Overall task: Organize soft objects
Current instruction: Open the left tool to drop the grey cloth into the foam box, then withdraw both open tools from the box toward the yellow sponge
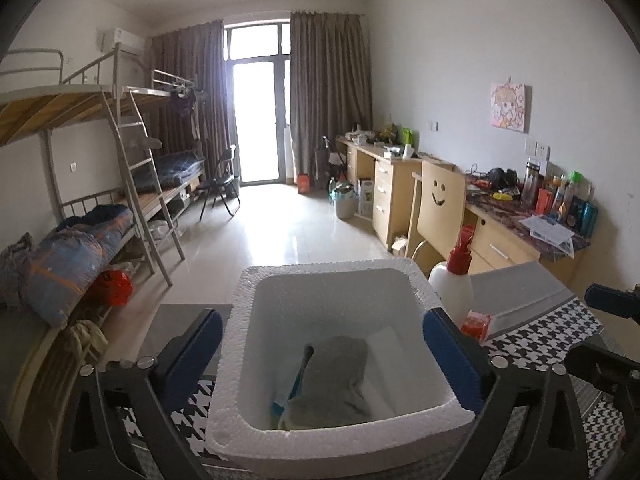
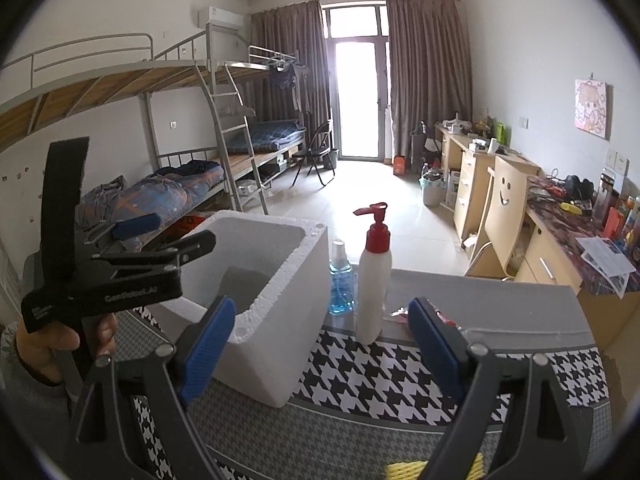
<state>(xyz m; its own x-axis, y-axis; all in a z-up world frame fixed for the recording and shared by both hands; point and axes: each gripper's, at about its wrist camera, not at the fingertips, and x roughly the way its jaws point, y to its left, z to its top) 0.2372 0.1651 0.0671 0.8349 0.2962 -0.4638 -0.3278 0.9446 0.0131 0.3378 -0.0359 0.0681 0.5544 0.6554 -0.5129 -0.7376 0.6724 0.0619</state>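
Already left claw spread wide, empty, over foam box; grey cloth lies inside. Right claw gapes empty above tabletop; yellow soft item just below. Advice: descend straight, pinch yellow item mid-body, avoid pump bottle.

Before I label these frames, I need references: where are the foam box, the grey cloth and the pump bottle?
foam box (image 1: 320, 438): left wrist view, near rim.
grey cloth (image 1: 336, 380): left wrist view, its middle, inside the box.
pump bottle (image 2: 374, 280): right wrist view, white body below the red pump.
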